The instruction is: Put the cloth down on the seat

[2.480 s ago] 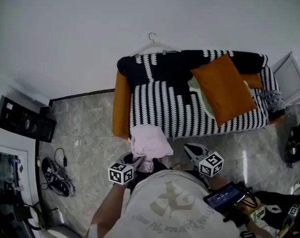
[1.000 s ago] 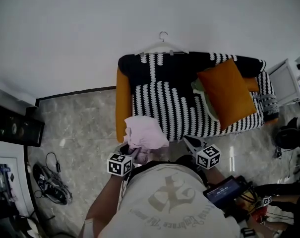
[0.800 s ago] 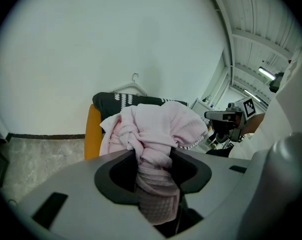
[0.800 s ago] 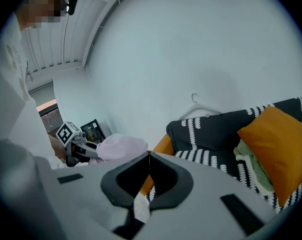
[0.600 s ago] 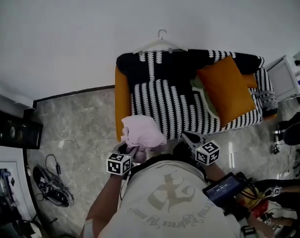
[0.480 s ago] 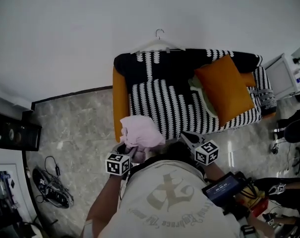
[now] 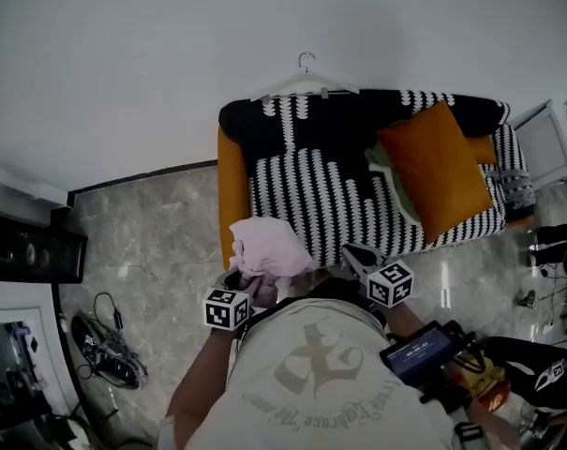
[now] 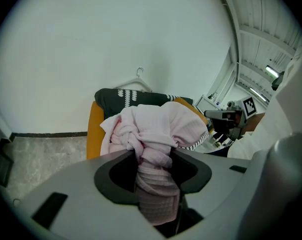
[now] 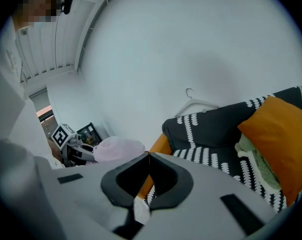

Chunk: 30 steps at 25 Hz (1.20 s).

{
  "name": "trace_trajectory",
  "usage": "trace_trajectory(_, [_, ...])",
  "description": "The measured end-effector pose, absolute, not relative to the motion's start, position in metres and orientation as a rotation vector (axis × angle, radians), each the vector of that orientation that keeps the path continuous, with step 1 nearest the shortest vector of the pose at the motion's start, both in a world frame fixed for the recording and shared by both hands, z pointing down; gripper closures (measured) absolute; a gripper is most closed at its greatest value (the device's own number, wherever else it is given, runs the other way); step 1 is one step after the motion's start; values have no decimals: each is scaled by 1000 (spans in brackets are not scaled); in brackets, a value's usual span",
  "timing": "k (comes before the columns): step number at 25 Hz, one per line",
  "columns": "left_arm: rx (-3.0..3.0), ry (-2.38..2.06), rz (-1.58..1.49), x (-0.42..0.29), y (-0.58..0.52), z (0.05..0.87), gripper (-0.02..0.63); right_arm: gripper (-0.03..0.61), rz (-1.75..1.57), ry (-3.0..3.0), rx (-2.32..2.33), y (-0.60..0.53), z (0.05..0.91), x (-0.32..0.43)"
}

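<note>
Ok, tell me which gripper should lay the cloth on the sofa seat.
Left. The left gripper is shut on the pink cloth, just before the striped sofa seat. The right gripper is shut and empty.

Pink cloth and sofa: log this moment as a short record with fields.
cloth: pink, bunched, held up in front of the sofa
left tongs: shut on the cloth
right tongs: shut, nothing between them
sofa cover: black with white stripes, orange arm showing
cushion: orange, on the right part of the seat
task state: cloth not yet on the seat
</note>
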State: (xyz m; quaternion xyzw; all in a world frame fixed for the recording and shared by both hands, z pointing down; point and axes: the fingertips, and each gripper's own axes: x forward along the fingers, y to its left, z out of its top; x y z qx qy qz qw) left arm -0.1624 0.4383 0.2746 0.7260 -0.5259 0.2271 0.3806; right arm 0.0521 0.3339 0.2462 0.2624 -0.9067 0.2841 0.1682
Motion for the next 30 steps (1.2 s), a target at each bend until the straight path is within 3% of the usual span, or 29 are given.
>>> trace_trajectory(15, [1844,-1309,675,-153,324,276,428,561,877,-2555,706,221,270,49])
trace_trajectory(30, [1753,-1373,720,-142,277,274,428,563,920,-2581,515,150,282,31])
